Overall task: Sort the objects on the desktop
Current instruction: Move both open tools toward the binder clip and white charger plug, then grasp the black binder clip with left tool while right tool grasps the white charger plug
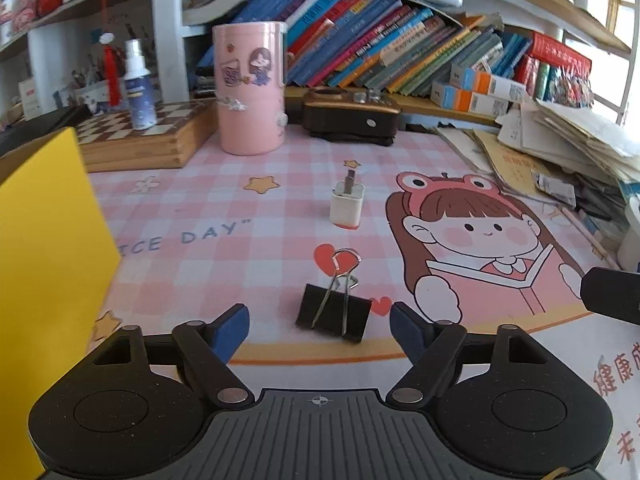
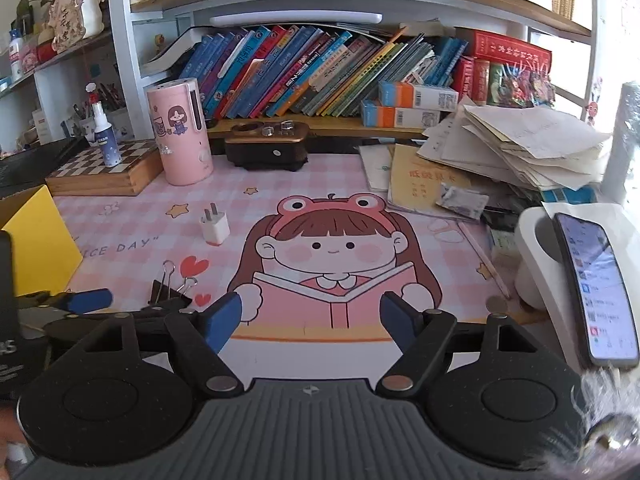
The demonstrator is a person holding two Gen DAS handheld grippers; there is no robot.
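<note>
Left hand-held gripper [image 1: 319, 330]: spread wide, empty, blue pads either side of the clip.
Right hand-held gripper [image 2: 311, 318]: also spread wide, empty, poised over the cartoon girl on the mat, no object between its fingers.
Binder clip [image 1: 334, 314]: black, lying on the pink checked surface [image 1: 240, 184] just ahead of the left fingers, roughly centred in the gap, slightly right of the midline; wire handles pointing up and away.
Clip's long axis: running across the gap, tilted a little, far end toward the right pad.
Nearer hand: left, clearly; in the right wrist view the clip [image 2: 168, 290] sits off to the left, beside the left tool.
White charger plug [image 1: 347, 204]: upright, prongs up, farther ahead, well apart from the clip.
Yellow box [image 1: 44, 280]: at the far left, likely the sorting bin.
Likely next need: short forward reach, then closing across the clip's body.
</note>
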